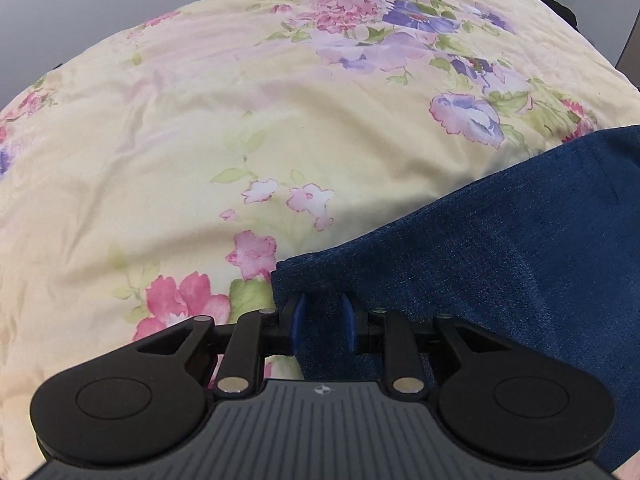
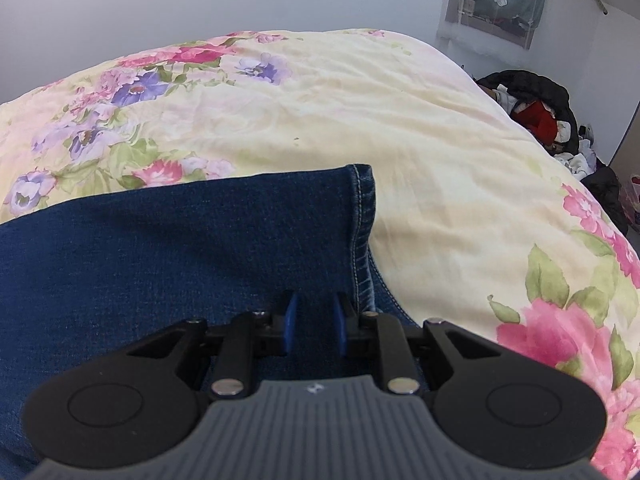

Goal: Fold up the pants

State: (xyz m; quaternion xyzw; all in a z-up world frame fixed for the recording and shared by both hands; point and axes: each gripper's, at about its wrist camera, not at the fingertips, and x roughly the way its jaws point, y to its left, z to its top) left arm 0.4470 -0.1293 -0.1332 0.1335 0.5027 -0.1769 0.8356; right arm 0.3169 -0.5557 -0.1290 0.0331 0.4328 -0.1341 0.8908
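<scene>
Two wrist views show dark blue denim pants spread on a bed under a pale yellow floral bedsheet. From the left wrist, the left hand-held gripper has its blue pads clamped on denim at the garment's left corner, the cloth running off to the right. From the right wrist, the right hand-held gripper pinches a fold of denim just left of the stitched hem, the pants stretching leftward.

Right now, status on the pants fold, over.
Left gripper shut on jeans corner. Right gripper shut on denim near hem. Floral bedspread ahead, nothing blocking.
</scene>
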